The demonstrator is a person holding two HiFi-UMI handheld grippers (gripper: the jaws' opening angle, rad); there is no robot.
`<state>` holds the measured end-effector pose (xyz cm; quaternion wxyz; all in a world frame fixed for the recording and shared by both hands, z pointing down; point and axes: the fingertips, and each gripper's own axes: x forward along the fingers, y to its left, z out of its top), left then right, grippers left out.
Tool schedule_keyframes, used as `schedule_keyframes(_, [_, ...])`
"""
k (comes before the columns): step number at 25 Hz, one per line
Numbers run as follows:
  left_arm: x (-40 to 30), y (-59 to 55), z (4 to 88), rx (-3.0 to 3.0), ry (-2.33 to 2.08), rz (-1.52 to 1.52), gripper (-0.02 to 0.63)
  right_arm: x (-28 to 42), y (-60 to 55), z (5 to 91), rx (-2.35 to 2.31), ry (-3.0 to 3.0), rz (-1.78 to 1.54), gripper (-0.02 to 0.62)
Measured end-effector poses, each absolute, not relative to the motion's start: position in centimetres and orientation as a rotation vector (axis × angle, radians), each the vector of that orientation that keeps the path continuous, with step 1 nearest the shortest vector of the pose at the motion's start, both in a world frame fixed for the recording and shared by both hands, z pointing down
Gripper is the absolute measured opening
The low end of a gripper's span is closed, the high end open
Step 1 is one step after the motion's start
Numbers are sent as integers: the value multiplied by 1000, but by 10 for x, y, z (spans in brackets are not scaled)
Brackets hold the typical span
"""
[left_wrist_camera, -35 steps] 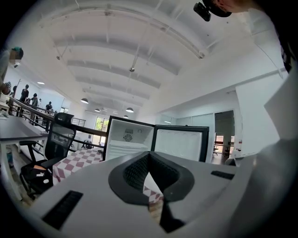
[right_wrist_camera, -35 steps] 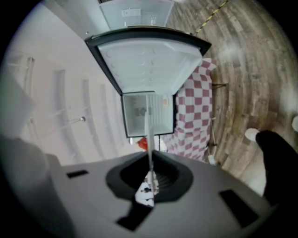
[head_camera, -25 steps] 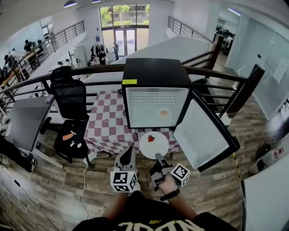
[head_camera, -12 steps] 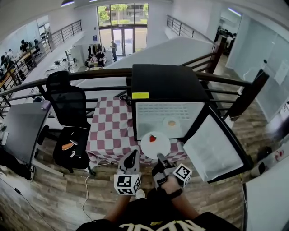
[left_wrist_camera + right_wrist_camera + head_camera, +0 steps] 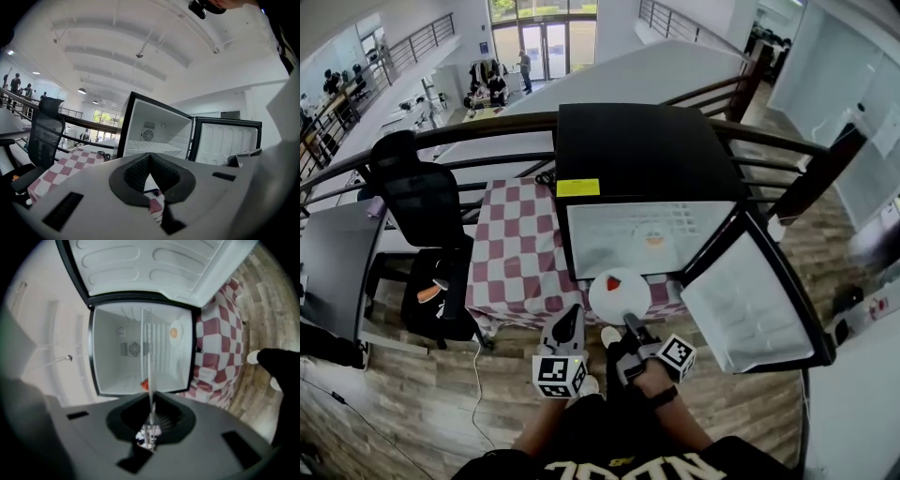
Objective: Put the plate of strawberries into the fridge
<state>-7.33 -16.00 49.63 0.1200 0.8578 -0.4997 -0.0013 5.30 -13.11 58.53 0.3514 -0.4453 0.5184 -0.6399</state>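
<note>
A white plate (image 5: 620, 294) with one red strawberry (image 5: 614, 282) hangs just in front of the open black fridge (image 5: 637, 150), at its lower edge. My right gripper (image 5: 628, 322) is shut on the plate's near rim. In the right gripper view the plate (image 5: 149, 357) is a thin edge-on line running up from the gripper (image 5: 151, 416), with the strawberry (image 5: 145, 385) beside it and the white fridge interior (image 5: 117, 352) behind. My left gripper (image 5: 569, 314) is shut and empty, left of the plate; the left gripper view (image 5: 150, 164) shows its pads together.
The fridge door (image 5: 748, 292) stands wide open to the right. A small plate with something orange (image 5: 654, 239) sits on a shelf inside. The fridge stands on a red-and-white checked table (image 5: 514, 253). A black chair (image 5: 420, 202) is at the left, and a railing (image 5: 487, 127) runs behind.
The fridge has grown larger and nearer in the head view. The plate has stayed in my right gripper and sits slightly higher, against the fridge's lower edge.
</note>
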Motion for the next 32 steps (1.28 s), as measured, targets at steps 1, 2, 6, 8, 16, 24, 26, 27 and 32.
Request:
schedule_keyframes(1, [-72, -164, 502, 2503, -1459, 8, 17, 55, -134, 591, -1153, 1347, -1663, 31])
schedule_keyframes(2, [-70, -168, 507, 2502, -1457, 18, 17, 56, -137, 596, -1145, 1355, -1668, 31])
schedule_keyframes(6, [-65, -182, 528, 2479, -1448, 62, 17, 55, -156, 615, -1033, 1327, -1692, 31])
schedule_keyframes(8, [-64, -186, 540, 2454, -1443, 84, 17, 53, -164, 624, -1010, 1321, -1703, 31])
schedule_keyframes(16, [-59, -205, 578, 2404, -1430, 145, 17, 55, -203, 673, -1079, 1400, -1710, 31])
schedule_keyframes(24, [-52, -224, 601, 2388, -1439, 191, 17, 60, -235, 720, -1075, 1368, -1701, 32])
schedule_keyframes(26, [-50, -228, 605, 2387, -1437, 197, 17, 62, -242, 728, -1110, 1403, -1695, 32])
schedule_keyframes(27, [-49, -230, 606, 2388, -1440, 200, 17, 62, -245, 731, -1128, 1418, -1693, 32])
schedule_keyframes(32, [-49, -239, 612, 2356, -1456, 205, 17, 67, -255, 745, -1173, 1419, -1703, 32])
